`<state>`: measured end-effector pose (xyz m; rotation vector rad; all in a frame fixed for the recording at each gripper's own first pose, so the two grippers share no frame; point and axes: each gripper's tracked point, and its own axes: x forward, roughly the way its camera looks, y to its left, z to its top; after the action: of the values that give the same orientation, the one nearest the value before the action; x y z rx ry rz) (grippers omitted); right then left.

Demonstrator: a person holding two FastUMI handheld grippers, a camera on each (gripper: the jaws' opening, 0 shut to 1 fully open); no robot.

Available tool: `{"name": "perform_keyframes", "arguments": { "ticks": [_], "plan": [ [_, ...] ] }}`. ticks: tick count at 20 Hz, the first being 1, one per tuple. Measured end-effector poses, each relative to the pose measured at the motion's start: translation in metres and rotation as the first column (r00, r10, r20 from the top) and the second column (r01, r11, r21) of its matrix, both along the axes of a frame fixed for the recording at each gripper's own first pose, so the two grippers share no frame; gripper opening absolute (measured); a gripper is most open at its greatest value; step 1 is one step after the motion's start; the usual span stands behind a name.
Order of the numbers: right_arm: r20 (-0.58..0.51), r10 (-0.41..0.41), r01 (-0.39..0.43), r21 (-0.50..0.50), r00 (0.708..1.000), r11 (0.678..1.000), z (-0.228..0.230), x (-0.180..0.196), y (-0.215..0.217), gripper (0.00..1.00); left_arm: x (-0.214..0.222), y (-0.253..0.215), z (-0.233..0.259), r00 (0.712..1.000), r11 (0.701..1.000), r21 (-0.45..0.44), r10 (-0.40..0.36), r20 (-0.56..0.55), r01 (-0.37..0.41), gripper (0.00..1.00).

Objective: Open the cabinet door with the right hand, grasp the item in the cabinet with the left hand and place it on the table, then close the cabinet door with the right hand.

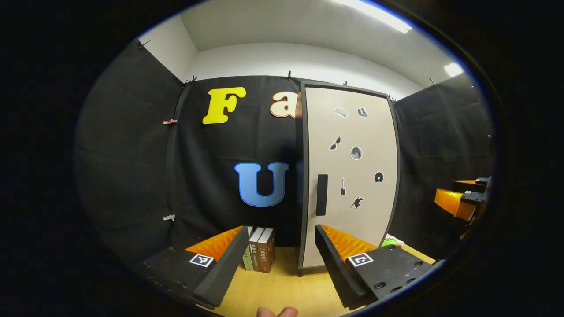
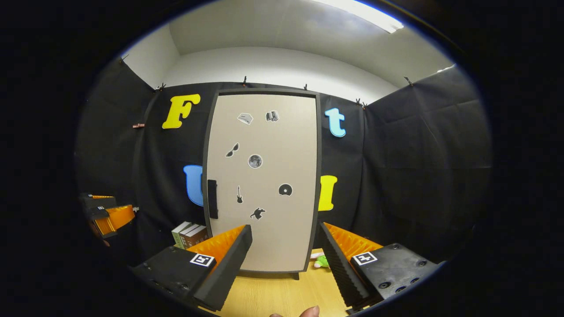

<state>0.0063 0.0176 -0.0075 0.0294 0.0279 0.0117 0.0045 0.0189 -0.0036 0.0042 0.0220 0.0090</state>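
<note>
A tall cabinet stands on the wooden table with its beige door [image 1: 352, 176] [image 2: 264, 185] closed. Small stickers dot the door, and a dark vertical handle [image 1: 321, 194] [image 2: 212, 199] sits on its left side. In the left gripper view my left gripper [image 1: 282, 259] is open and empty, off to the door's left, some way back from it. My right gripper [image 2: 286, 259] is open and empty in front of the door's lower half, apart from it; it also appears at the right edge [image 1: 462, 200] of the left gripper view. The cabinet's inside is hidden.
Several books [image 1: 260, 255] [image 2: 189, 235] stand upright against the wall left of the cabinet. A small green and white object [image 2: 320, 260] [image 1: 390, 241] lies on the table [image 1: 282, 286] at the cabinet's lower right. The left gripper [image 2: 105, 213] shows far left. Fingertips of a hand [image 1: 277, 311] show below.
</note>
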Motion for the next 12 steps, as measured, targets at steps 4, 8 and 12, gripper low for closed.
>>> {"name": "perform_keyframes", "arguments": {
  "ticks": [4,8,12],
  "plan": [
    [0.009,0.029,-0.029,0.015,1.000,0.999,0.001,0.011,0.027,0.98,0.002,0.014,-0.004,1.000,1.000,-0.006,0.005,-0.006,-0.005,0.94],
    [0.021,0.080,-0.081,0.051,0.997,0.995,0.003,0.032,0.071,0.98,0.001,0.037,-0.008,1.000,1.000,-0.006,0.023,-0.013,-0.023,0.94],
    [0.011,0.134,-0.134,0.069,0.991,0.989,-0.001,0.061,0.119,0.98,-0.002,0.059,-0.012,0.999,0.999,-0.013,0.041,-0.017,-0.041,0.94]
  ]
}}
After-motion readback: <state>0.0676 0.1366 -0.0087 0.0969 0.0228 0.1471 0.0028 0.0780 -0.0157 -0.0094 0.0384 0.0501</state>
